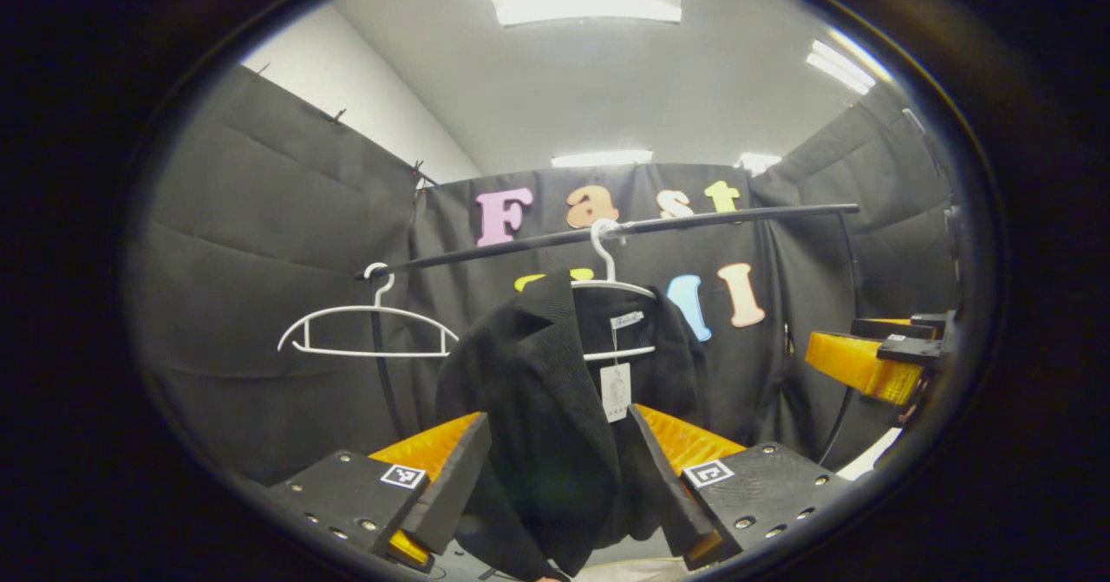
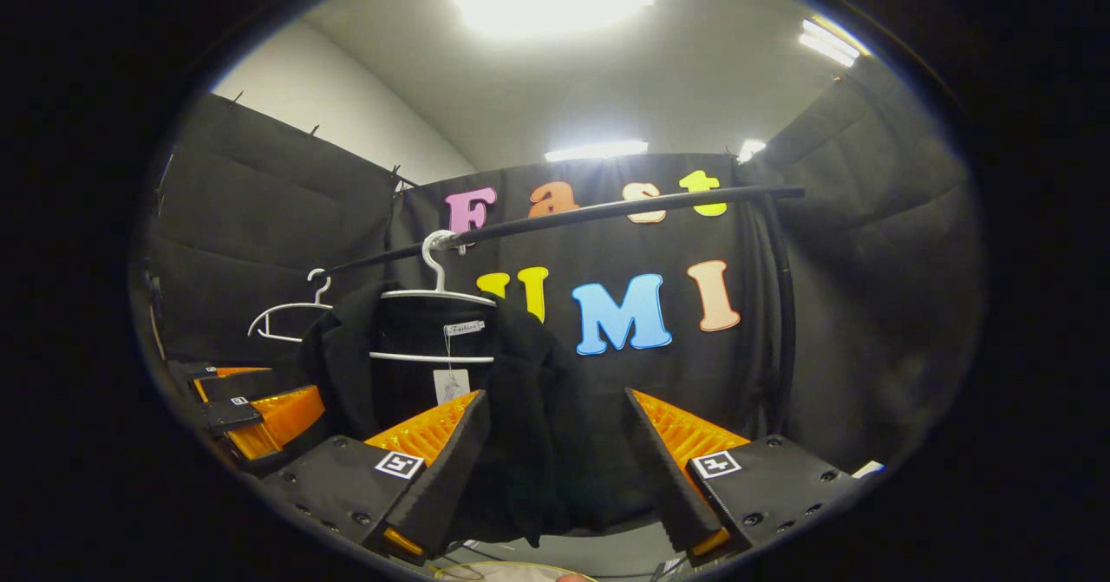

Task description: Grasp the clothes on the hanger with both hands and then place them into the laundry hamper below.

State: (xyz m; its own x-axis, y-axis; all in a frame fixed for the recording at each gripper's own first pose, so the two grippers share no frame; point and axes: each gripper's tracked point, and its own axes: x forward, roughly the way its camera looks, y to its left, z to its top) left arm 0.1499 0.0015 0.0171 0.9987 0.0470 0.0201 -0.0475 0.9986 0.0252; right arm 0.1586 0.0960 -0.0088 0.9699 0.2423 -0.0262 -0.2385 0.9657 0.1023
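Now both claws gape: the left claw [image 1: 559,469] frames the black jacket [image 1: 555,391] hanging at lower centre on 1 white hanger [image 1: 611,283]; the right claw [image 2: 555,469] faces its right side.

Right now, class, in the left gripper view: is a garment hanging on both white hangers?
No: the black jacket hangs on one white hanger, while the other hanger is bare.

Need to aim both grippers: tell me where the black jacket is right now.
The black jacket hangs on a white hanger on the rail, centre of the left gripper view, right of an empty hanger.
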